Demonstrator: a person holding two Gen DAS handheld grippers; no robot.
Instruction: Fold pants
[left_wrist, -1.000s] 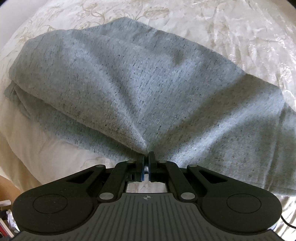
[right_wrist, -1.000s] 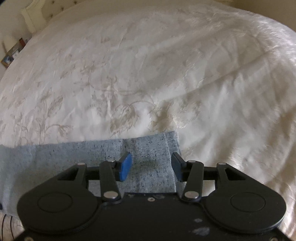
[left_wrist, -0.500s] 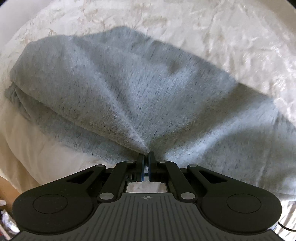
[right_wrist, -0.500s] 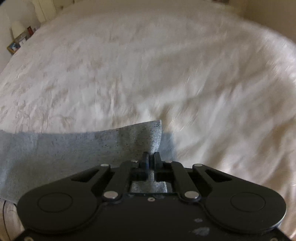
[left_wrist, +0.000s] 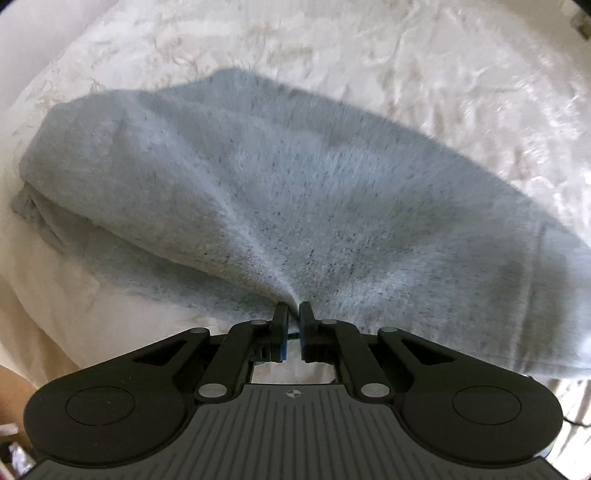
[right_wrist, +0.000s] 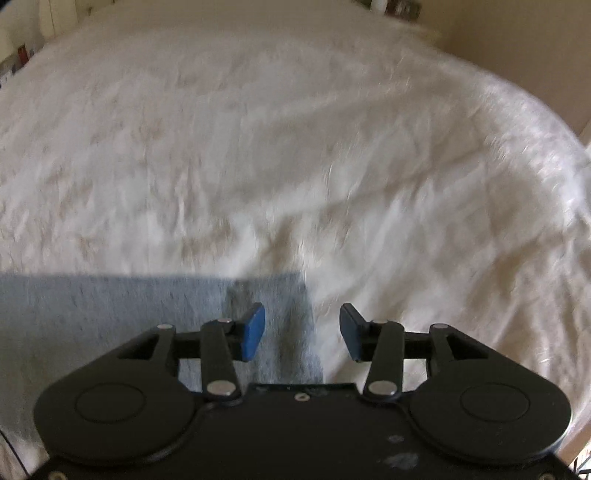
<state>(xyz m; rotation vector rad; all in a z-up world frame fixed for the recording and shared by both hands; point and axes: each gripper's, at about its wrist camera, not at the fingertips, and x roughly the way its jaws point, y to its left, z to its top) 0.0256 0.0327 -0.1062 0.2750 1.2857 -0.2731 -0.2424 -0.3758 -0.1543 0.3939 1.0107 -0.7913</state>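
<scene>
The grey speckled pants (left_wrist: 295, 192) lie on the white bedspread, bunched in folds that run to my left gripper (left_wrist: 293, 310). That gripper is shut on the near edge of the cloth, which puckers between its fingers. In the right wrist view a flat end of the pants (right_wrist: 147, 325) lies at the lower left. My right gripper (right_wrist: 302, 325) is open above that end's right edge, its left finger over the cloth and its right finger over the bedspread. It holds nothing.
The white embroidered bedspread (right_wrist: 295, 147) fills both views. The bed's edge drops off at the left in the left wrist view (left_wrist: 22, 332). A beige wall (right_wrist: 517, 44) stands beyond the bed at the upper right.
My right gripper closed on the pants end half a second ago and has since opened, leaving the cloth flat. My left gripper stayed shut on the cloth and the pants shifted slightly.
</scene>
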